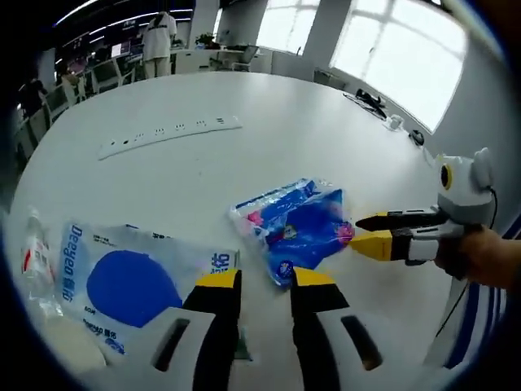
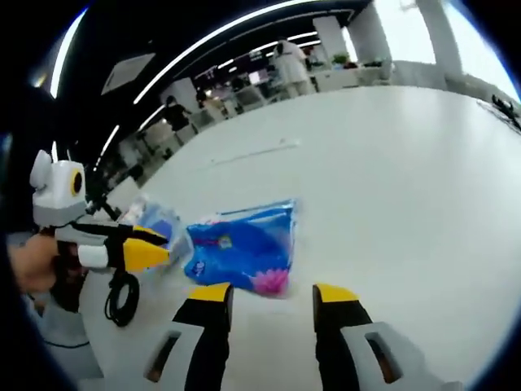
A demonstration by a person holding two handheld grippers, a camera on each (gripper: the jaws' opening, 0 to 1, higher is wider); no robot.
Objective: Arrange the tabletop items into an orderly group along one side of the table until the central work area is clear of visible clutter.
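Lower centre of both views: blue tissue pack (image 1: 295,226) lying loose mid-counter (image 1: 244,98), ungrouped; my left gripper (image 1: 266,281) and right gripper (image 2: 272,295) agape, empty. Sorting barely begun.

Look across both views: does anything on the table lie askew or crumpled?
Yes. The blue tissue pack lies crumpled and skewed mid-table, by the right gripper. The white bag with a blue circle lies flat at the edge.
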